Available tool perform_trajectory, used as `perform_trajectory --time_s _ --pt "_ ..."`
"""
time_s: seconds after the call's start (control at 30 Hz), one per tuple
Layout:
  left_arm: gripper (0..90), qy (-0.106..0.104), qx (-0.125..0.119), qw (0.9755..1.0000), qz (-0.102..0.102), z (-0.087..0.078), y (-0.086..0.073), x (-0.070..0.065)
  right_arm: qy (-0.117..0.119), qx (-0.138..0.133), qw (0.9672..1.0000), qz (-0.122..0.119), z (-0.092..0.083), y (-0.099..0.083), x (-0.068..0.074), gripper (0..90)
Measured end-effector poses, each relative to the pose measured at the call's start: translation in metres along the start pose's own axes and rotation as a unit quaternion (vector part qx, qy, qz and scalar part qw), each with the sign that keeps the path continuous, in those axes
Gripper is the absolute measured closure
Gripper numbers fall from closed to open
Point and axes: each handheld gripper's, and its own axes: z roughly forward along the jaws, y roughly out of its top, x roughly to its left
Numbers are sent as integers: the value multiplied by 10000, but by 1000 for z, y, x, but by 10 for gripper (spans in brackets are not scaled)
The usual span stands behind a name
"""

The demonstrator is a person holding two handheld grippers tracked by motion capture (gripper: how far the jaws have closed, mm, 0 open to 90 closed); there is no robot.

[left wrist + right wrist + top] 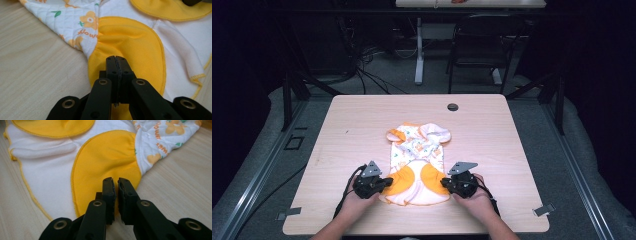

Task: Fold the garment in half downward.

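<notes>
Left gripper (116, 61): your jaws are pressed together on the orange patch (130, 47) at the garment's near left side; fabric seems nipped between the pads, though the fold itself is hidden behind them.
Right gripper (116, 182): your jaws are almost together, a thin slit left between them, set on the other orange patch (105, 157) at the garment's near right side; it looks like a pinch on the cloth edge.
Both hands: your left hand (357, 202) and right hand (477, 202) rest close to the tabletop's near edge, one on each side of the garment.
Garment (418, 160): a small white baby garment with orange flower print lies flat in the middle of the tabletop (362, 120), its near hem toward you and its ruffled far end toward the far edge.
Done so far: the garment is spread out and you appear to have both near sides gripped.
Left to do: judging by the symmetric grip, a fold is likely coming; nothing is lifted or folded yet, so the lift, the carry toward the far end and the release all remain.
Cable hole (453, 107): sits near the far edge, well apart from the cloth.
</notes>
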Motion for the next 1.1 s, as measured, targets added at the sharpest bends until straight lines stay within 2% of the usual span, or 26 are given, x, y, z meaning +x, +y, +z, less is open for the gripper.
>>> perform_trajectory --time_s 0.1,0.33,0.53,0.63,0.77,1.0,1.1 --pt "899 -52 28 9999 90 -3 -2 -4 35 25 10000 -28 -2 -2 2 837" --pt "898 -137 102 9998 132 -9 -8 -15 56 83 9998 -166 -7 -6 10 838" --pt "899 -193 256 9993 204 -14 -10 -23 183 189 9993 -274 -13 -11 19 840" --pt "899 -215 308 9991 174 -16 -10 -26 237 260 9987 -373 -15 -11 22 840" --pt "898 -288 348 9987 235 -19 -13 -29 332 389 9973 -524 -19 -13 28 840" --pt "898 -375 357 9984 214 -22 -16 -32 455 458 9963 -566 -21 -13 29 839" --pt "894 -412 358 9983 194 -23 -15 -30 511 432 9963 -548 -23 -13 30 812"
